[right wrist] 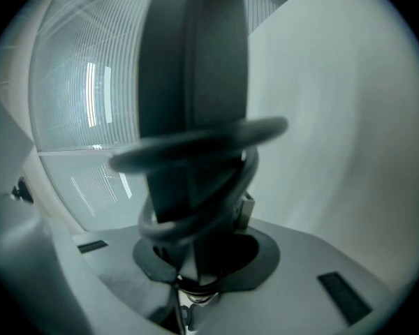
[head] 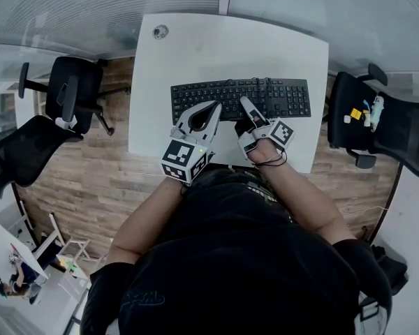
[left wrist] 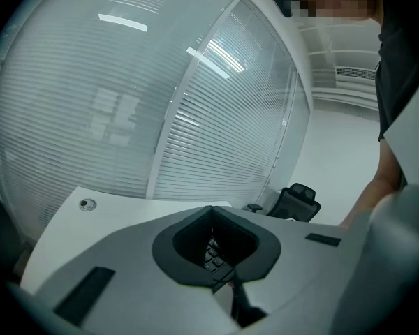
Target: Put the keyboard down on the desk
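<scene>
At the near edge of a flat black computer keyboard (head: pixel 279 96), the left gripper (head: pixel 214 107) has its grey jaws closed on the board. Keys show in the dark hollow between its pads. Just to its right, the right gripper (head: pixel 246 107), turned on its side, clamps the same edge. Its own view shows the keyboard edge-on, with a looped dark cable (right wrist: pixel 195 142) across it. The keyboard lies level over the rectangular white desk (head: pixel 195 47); whether it touches the top cannot be told. Black office chairs (head: pixel 73 93) stand on either side, on a wood-plank floor (head: pixel 91 180).
</scene>
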